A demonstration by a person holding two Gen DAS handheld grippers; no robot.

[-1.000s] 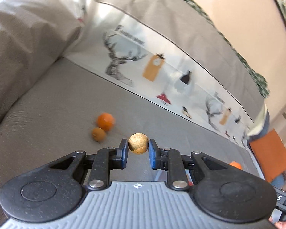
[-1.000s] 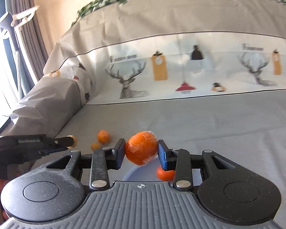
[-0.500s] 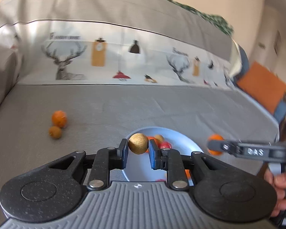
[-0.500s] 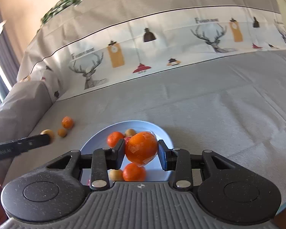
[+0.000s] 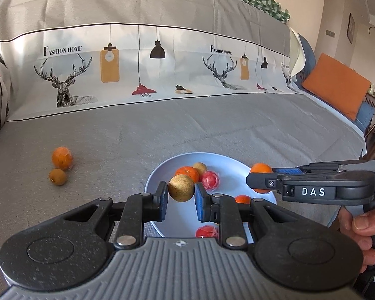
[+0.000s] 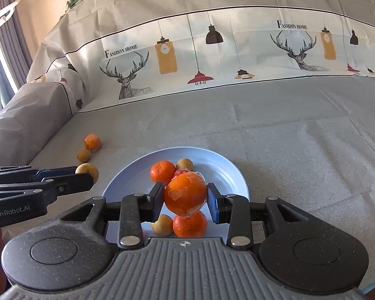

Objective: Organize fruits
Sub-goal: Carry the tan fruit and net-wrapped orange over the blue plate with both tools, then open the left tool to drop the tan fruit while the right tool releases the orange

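Evidently both fruits were being carried to the plate (image 6: 235, 175): the left gripper (image 5: 181, 201) clenched a brown fruit (image 5: 181, 188) at its edge, the right gripper (image 6: 185, 198) an orange (image 6: 185, 193) above it. Next, probably, release. A grey cover (image 5: 212, 130) lay beneath, an orange cushion (image 5: 337, 85) beyond.

We count two grippers, the left gripper (image 5: 181, 201) and the right gripper (image 6: 184, 199), and one plate (image 6: 222, 165). Oranges: four. Small brown fruits: four. Red fruits: two. One orange cushion (image 5: 337, 85).
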